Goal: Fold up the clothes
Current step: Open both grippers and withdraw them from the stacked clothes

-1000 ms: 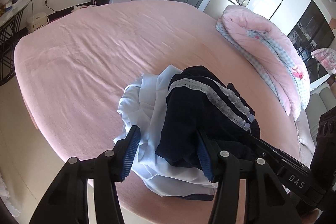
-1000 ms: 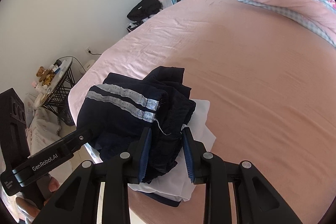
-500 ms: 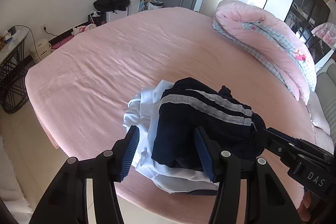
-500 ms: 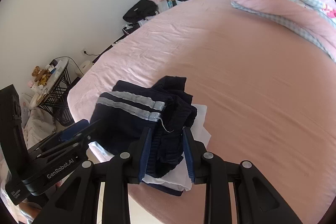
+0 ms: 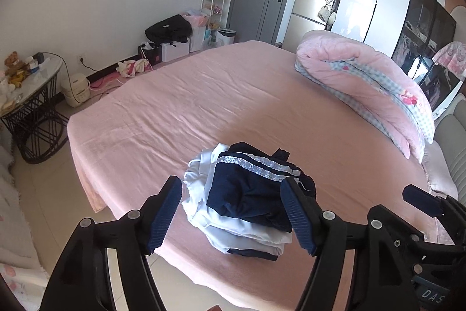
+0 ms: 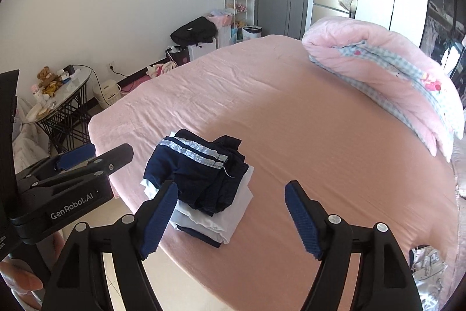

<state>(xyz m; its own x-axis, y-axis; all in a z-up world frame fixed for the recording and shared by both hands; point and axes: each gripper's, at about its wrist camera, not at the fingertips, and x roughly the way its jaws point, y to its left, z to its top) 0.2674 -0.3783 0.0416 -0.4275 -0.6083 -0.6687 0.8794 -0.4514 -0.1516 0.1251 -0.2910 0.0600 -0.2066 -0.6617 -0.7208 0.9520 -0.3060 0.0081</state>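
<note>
A folded navy garment with silver stripes [image 5: 256,188] lies on top of a folded white garment [image 5: 241,235] near the front edge of the pink bed [image 5: 204,107]. The same stack shows in the right wrist view, navy [image 6: 201,174] on white [image 6: 230,217]. My left gripper [image 5: 233,217] is open and empty, held back above the stack. My right gripper [image 6: 230,217] is open and empty, raised just right of the stack. Neither touches the clothes.
A rolled pink quilt [image 5: 364,89] lies along the bed's right side. A round side table [image 5: 26,86] stands left of the bed. Bags and boxes [image 5: 171,34] sit by the far wall. A patterned cloth [image 6: 428,270] lies at the right edge.
My right gripper has opened and let go of the navy garment. Both grippers have pulled back and up from the stack, which now lies on the bed.
</note>
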